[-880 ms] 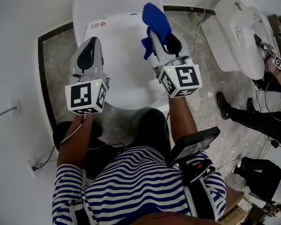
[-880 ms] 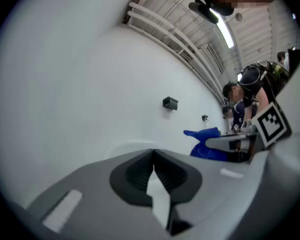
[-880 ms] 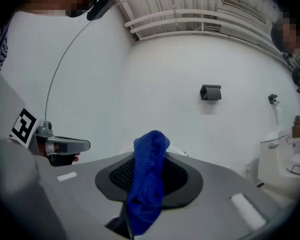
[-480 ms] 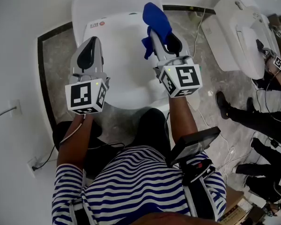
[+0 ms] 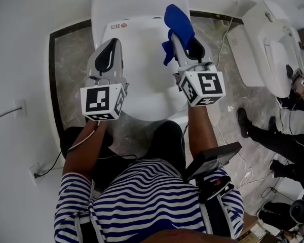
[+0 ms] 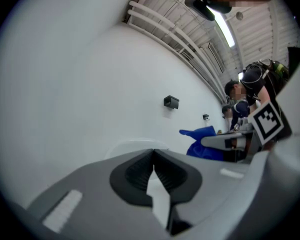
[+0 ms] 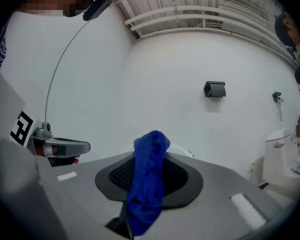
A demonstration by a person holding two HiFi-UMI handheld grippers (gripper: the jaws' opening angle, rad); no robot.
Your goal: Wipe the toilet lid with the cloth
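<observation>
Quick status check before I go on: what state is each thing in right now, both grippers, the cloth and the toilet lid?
Left gripper: shut, nothing between its jaws, held above the lid.
Right gripper: shut on the cloth.
Blue cloth: bunched, clamped in the right gripper, sticking out past the jaw tips; it looks clear of the lid.
Toilet lid: down, closed, nothing lying on it.

A grey-brown marbled stone floor (image 5: 66, 75), edged by a dark border strip (image 5: 51, 85), carries a white ceramic toilet (image 5: 142, 65) with its lid down. A second white toilet (image 5: 263, 44) stands to its right, thin white cables (image 5: 224, 27) lie between them, and a black shoe (image 5: 241, 119) rests nearby.
</observation>
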